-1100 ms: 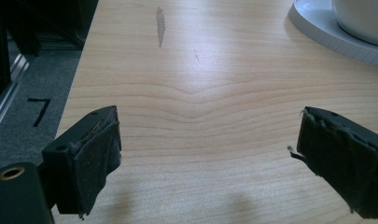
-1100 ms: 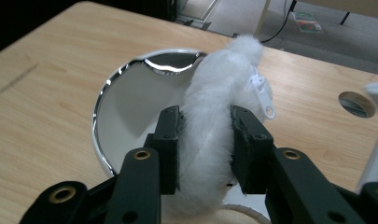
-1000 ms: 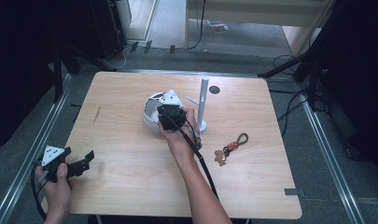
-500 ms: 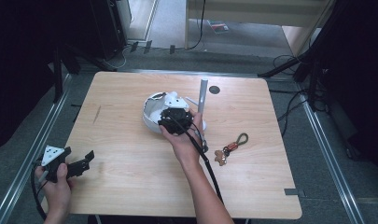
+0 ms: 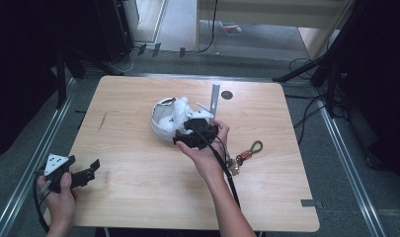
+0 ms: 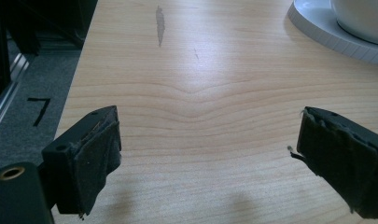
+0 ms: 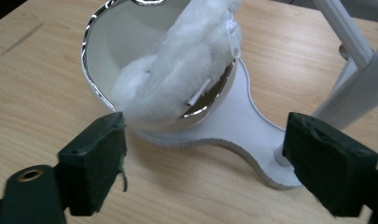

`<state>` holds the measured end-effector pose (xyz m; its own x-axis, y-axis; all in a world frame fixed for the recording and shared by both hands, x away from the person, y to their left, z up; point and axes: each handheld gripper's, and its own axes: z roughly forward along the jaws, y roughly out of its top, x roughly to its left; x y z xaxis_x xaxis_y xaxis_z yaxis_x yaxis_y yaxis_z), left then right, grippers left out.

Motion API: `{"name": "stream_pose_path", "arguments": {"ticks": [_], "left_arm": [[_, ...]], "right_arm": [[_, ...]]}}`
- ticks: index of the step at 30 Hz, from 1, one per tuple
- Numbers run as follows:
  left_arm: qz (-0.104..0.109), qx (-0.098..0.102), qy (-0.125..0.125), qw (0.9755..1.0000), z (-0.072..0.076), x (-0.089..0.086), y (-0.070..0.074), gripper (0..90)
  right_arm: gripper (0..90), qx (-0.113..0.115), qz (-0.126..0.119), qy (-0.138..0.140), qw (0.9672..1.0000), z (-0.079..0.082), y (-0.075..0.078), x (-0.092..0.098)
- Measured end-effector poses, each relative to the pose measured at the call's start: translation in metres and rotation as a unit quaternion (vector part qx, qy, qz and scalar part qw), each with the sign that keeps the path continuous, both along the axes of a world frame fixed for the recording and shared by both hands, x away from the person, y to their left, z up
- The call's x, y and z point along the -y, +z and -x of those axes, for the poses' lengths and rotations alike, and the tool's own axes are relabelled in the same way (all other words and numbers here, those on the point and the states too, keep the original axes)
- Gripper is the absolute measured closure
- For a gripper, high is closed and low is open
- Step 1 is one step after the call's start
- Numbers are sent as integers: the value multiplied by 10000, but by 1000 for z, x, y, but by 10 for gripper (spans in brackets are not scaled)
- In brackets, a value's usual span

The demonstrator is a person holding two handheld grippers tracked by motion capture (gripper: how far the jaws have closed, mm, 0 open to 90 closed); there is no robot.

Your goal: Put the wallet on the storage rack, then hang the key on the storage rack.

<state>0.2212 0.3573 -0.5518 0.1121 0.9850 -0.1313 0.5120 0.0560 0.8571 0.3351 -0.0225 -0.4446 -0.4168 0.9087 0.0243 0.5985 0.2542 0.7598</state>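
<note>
A pale wooden table (image 5: 138, 187) with visible grain and rounded corners is seen from above. Near its middle a white stand with a flat, curved base (image 7: 233, 135) and a ribbed edge carries a round white bowl (image 7: 112, 42) with a shiny chrome rim. A fluffy white plush item (image 7: 182, 70) with a small zipper is draped over the bowl's rim, its long axis slanting from the bowl's near lip up and away from the fingers. A white post (image 5: 215, 98) rises from the narrow end of the base; its top is cut off in the right gripper view.

The right gripper (image 7: 205, 172) is held just in front of the stand, its black foam-padded fingers (image 7: 95, 163) spread wide, with the bowl and base between and just beyond them. Nothing is gripped. In the high view the gripper (image 5: 190, 136) is largely covered by the right hand (image 5: 207, 153).

The left gripper (image 6: 210, 163) is held low at the table's near left corner, well apart from the stand, its worn padded fingers (image 6: 91, 158) wide apart over bare wood. A small dark streak (image 6: 160, 23) marks the wood ahead of them, and the base's edge is cut off at the upper right.

A key bunch (image 5: 242, 158) with a green loop lies to the right of the right hand; its details are too small to make out.
</note>
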Motion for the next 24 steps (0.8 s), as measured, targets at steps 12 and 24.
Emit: {"name": "stream_pose_path", "arguments": {"ticks": [12, 24], "left_arm": [[31, 14, 12, 10000, 1, -1, 0, 70], [-33, 61, 19, 10000, 2, 1, 0, 70]], "right_arm": [[91, -145, 42, -138, 9998, 17, -8, 29], [91, -313, 0, -534, 9981, 26, -23, 77]]}}
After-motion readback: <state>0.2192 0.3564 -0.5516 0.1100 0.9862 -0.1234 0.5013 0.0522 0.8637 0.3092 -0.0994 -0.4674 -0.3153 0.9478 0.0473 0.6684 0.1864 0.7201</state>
